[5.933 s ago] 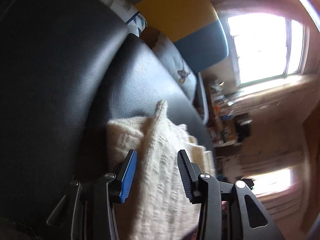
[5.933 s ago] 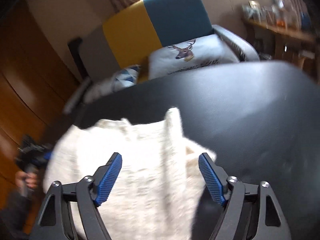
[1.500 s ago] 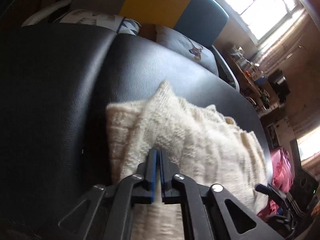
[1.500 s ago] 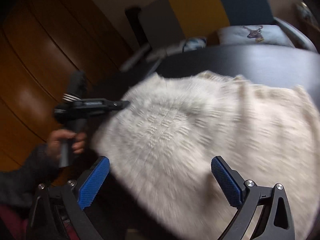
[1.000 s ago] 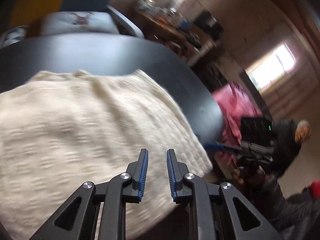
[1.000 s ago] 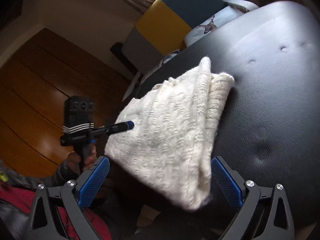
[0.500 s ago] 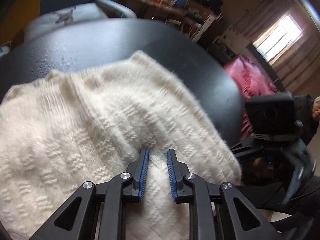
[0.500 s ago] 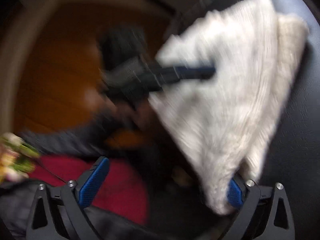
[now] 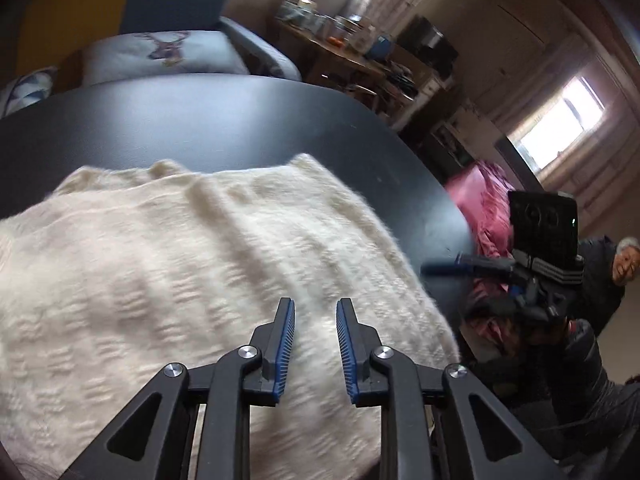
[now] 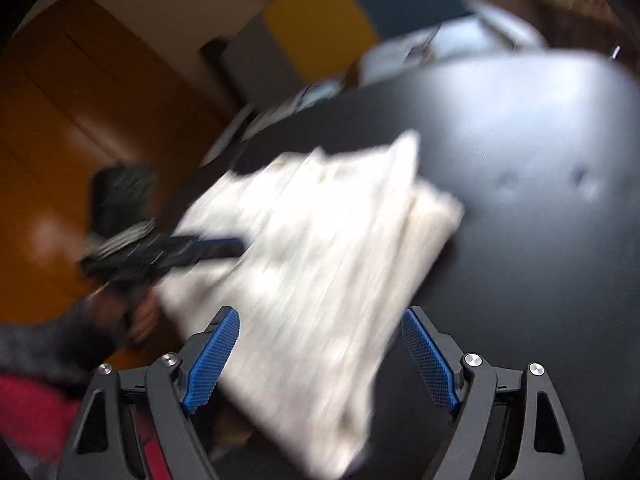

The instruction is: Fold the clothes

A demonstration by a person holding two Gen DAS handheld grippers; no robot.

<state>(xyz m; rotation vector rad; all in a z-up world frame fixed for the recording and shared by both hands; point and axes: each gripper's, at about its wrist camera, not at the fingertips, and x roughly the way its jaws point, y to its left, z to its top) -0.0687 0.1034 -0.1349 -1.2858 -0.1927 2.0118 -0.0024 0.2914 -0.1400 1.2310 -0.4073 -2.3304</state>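
A cream knitted sweater (image 9: 180, 280) lies folded on a black leather seat (image 9: 240, 120). My left gripper (image 9: 316, 308) hovers low over the sweater's near right part. Its blue pads stand a narrow gap apart, open, with nothing between them. In the blurred right wrist view the sweater (image 10: 320, 240) lies at an angle on the seat (image 10: 540, 240), and my right gripper (image 10: 320, 320) is wide open over its near corner. The left gripper (image 10: 208, 248) points at the sweater's left edge there. The left wrist view shows the right gripper (image 9: 460, 269) just off the sweater's right edge.
A yellow and blue armchair (image 10: 340, 12) with a deer cushion (image 9: 160, 52) stands behind the seat. A pink cloth (image 9: 488, 208) lies past the seat's right edge, near a person (image 9: 600, 292). A cluttered table (image 9: 340, 52) is at the back, and wooden panelling (image 10: 60, 120) on the left.
The left gripper, shut on the sweater 1.5 s ago, has let go and stays narrowly open above it. The right gripper has swung over the sweater's near corner, still wide open.
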